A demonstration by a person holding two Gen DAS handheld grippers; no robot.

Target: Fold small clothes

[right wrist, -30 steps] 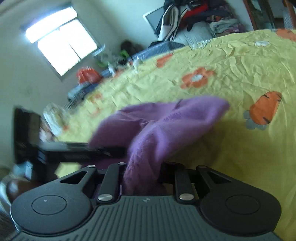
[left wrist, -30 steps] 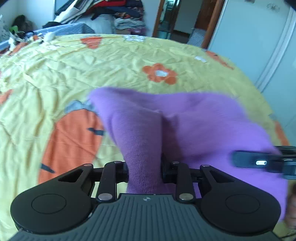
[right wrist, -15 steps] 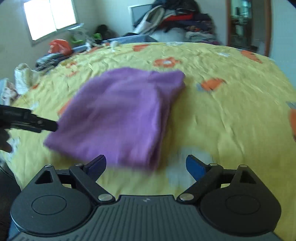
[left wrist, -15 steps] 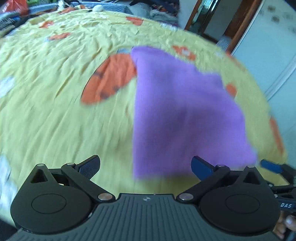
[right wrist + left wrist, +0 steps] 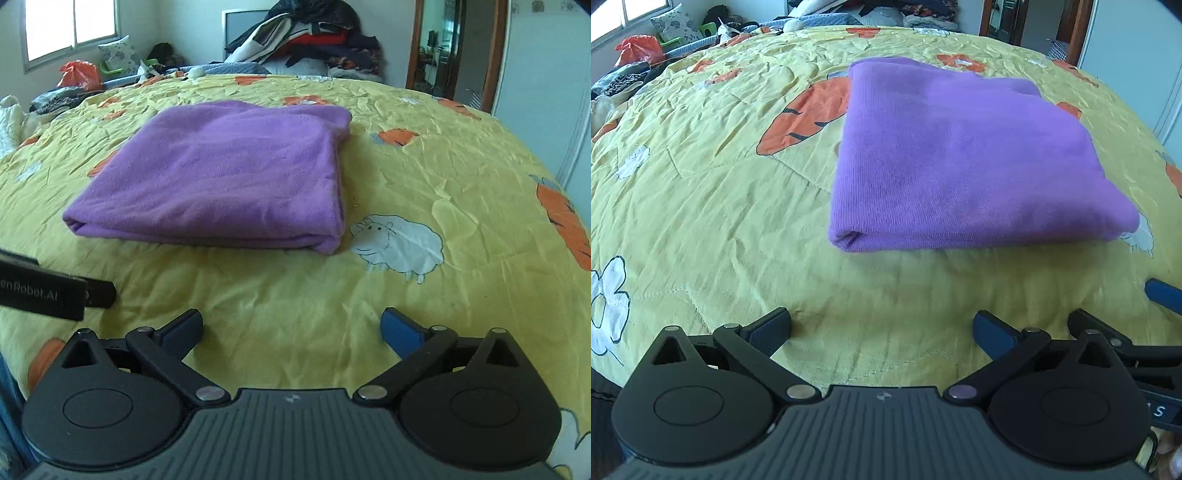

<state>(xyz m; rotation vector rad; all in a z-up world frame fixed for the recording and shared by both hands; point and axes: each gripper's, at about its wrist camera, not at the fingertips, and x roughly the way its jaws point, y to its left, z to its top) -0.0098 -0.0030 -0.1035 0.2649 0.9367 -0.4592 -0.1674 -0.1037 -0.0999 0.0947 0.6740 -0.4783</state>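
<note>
A purple knit garment [image 5: 964, 158] lies folded in a flat rectangle on the yellow bedspread [image 5: 701, 206]; it also shows in the right wrist view [image 5: 221, 177]. My left gripper [image 5: 882, 330] is open and empty, pulled back near the bed's front edge, a short way from the garment's near folded edge. My right gripper [image 5: 291, 328] is open and empty too, also back from the garment. The right gripper's blue fingertip [image 5: 1163, 295] shows at the right of the left wrist view. The left gripper's body [image 5: 48, 291] shows at the left of the right wrist view.
The bedspread has carrot [image 5: 809, 114], flower and sheep [image 5: 399, 240] prints. A heap of clothes [image 5: 303, 40] is piled at the far end of the bed. A red bag [image 5: 79, 74] and clutter lie far left. A doorway [image 5: 439, 48] and white wardrobe [image 5: 546, 74] stand to the right.
Both grippers held the purple garment a second ago, then opened and let it go. It now lies folded flat, and both grippers have drawn back toward the bed's front edge.
</note>
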